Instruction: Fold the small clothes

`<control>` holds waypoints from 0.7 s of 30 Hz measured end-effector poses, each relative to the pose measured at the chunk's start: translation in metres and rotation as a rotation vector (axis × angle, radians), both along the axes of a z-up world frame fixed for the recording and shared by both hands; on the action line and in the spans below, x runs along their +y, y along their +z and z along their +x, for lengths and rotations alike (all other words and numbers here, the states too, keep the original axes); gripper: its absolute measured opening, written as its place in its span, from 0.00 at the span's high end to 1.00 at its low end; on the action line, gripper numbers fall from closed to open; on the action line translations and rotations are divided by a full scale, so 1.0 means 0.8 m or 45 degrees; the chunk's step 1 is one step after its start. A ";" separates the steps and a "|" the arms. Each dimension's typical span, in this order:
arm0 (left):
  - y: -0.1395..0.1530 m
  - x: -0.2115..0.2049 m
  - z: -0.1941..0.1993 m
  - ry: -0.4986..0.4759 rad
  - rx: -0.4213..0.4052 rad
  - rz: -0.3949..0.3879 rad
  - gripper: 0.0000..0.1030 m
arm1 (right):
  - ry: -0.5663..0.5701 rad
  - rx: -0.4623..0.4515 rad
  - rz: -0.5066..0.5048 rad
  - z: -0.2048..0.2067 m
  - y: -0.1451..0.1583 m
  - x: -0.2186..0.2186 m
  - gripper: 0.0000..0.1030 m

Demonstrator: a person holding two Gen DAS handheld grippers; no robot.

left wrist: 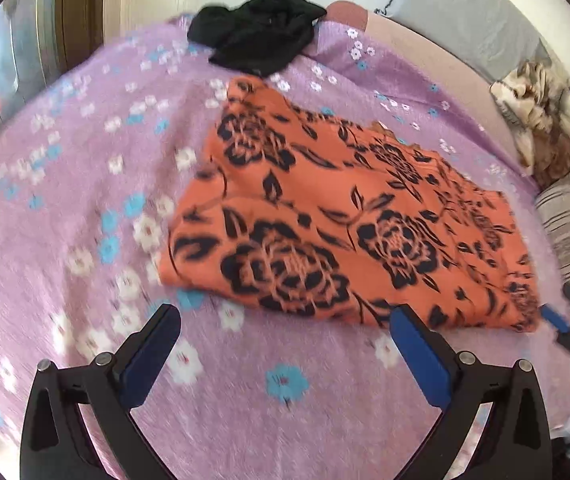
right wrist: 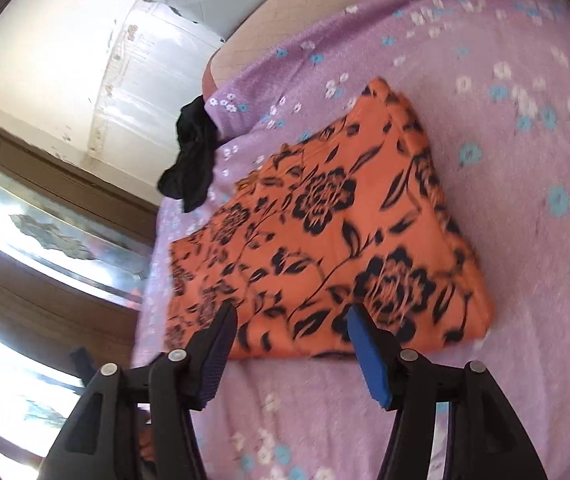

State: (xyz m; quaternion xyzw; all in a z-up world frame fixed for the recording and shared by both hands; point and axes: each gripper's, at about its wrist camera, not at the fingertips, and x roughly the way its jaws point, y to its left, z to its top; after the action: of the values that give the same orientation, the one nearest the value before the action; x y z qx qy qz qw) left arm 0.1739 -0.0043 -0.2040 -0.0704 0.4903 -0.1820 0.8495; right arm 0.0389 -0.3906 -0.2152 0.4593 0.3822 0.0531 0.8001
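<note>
Lying flat on the bedspread point(left wrist: 85, 184), the orange cloth point(left wrist: 325, 216) sits as a folded slab, edges roughly squared, and I judge it placed mid-bed so both my hands can reach its near edge. In the left view it fills the centre and runs off toward 3 o'clock; in the right view it spreads from the centre toward 12 o'clock.

My left fingers point(left wrist: 285, 320) stand spread wide, nothing between them, hovering just short of the cloth's near edge, with the right-hand pad close to that hem at 5 o'clock. My right fingers point(right wrist: 291, 324) are also apart and empty, tips over the near border of the cloth; whether a pad touches the fabric I cannot tell. Both look posed for taking that edge for another fold, or for leaving the piece as done.

Its fabric looks thin and soft, matte orange printed with black roses and leaves, and stacked layers give the sides a slight thickness. Under it the bedspread is fuzzy lilac with small white and blue flowers. A black garment point(left wrist: 257, 36) lies crumpled at 12 o'clock in the left view, limp and unfolded, likely waiting its turn.
</note>
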 end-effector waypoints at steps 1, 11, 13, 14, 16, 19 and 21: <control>-0.004 0.005 -0.002 -0.006 0.045 -0.062 0.00 | 0.001 0.014 0.079 -0.004 -0.008 0.002 0.37; -0.033 -0.005 0.027 0.094 0.243 -0.377 0.00 | -0.089 0.162 0.211 -0.017 -0.071 0.018 0.36; -0.035 -0.004 0.038 0.141 0.246 -0.419 0.00 | -0.138 0.148 0.180 -0.012 -0.069 0.010 0.36; -0.037 -0.002 0.043 0.163 0.248 -0.439 0.01 | -0.169 0.147 0.184 -0.010 -0.072 0.005 0.36; -0.038 0.004 0.048 0.225 0.243 -0.477 0.06 | -0.232 0.132 0.227 -0.003 -0.079 -0.005 0.36; -0.040 0.012 0.058 0.302 0.228 -0.483 0.26 | -0.315 0.097 0.227 0.014 -0.082 -0.017 0.36; -0.042 0.018 0.063 0.341 0.216 -0.474 0.45 | -0.374 0.060 0.202 0.024 -0.081 -0.024 0.36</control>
State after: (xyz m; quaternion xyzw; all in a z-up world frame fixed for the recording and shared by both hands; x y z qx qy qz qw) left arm 0.2240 0.0101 -0.2374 -0.3051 0.5043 -0.1481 0.7942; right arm 0.0585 -0.4096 -0.2803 0.5732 0.3242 -0.0453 0.7512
